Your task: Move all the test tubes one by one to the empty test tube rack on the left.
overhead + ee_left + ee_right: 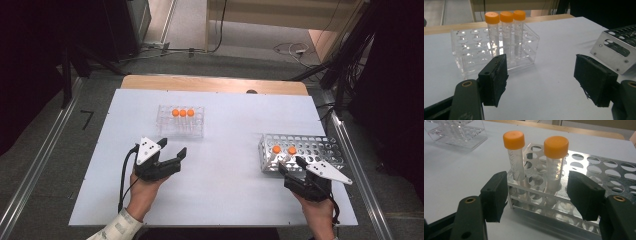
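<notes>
Clear acrylic formed the test-tube rack (181, 120) at the far left of the white table (220, 200), and three orange-capped tubes (506, 35) stood upright in a row along its far side. Near it, the left gripper (171, 149) hovered over bare tabletop with its jaws spread wide and nothing between them. To the right, the perforated metal rack (320, 147) carried two orange-capped tubes (534, 160) at its left end. The right gripper (290, 164) sat just in front of that end, jaws wide apart, gripping nothing, the two tubes framed between them.
</notes>
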`<state>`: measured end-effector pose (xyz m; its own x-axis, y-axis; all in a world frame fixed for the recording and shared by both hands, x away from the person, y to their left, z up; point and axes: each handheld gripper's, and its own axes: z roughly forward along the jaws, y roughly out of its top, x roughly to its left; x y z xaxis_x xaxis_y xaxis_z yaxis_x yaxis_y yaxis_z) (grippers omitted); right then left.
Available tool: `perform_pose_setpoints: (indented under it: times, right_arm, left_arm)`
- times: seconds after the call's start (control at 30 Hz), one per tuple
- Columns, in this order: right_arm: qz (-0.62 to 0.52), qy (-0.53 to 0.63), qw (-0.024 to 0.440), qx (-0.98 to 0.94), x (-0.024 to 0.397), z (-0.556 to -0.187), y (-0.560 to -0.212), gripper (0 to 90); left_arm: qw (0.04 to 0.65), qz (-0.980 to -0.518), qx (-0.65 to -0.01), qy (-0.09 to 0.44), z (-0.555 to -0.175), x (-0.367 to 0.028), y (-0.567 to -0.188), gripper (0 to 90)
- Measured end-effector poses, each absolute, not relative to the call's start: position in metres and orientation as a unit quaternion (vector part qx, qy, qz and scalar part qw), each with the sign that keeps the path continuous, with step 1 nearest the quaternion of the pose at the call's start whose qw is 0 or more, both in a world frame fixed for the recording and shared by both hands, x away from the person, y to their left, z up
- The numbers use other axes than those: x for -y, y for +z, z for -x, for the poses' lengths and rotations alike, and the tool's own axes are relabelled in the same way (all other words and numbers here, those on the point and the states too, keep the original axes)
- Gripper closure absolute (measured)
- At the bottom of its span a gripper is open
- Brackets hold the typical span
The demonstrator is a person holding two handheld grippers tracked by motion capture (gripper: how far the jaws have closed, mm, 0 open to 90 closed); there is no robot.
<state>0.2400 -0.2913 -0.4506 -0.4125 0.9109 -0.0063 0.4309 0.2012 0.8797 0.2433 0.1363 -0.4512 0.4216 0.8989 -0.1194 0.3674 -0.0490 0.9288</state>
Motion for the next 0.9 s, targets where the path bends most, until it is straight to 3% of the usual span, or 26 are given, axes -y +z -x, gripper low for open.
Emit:
perform_pose_setpoints:
  times: [0.53, 0.9]
  right_arm:
    - [-0.476, 0.421, 0.293, -0.715, 0.292, -0.252, -0.454, 39.6]
    - [-0.473, 0.417, 0.31, -0.711, 0.29, -0.261, -0.458, 53.9]
  left_arm:
    - [0.505, -0.677, -0.464, 0.267, -0.237, -0.135, -0.452, 26.8]
    - [0.503, -0.678, -0.464, 0.267, -0.237, -0.135, -0.453, 26.8]
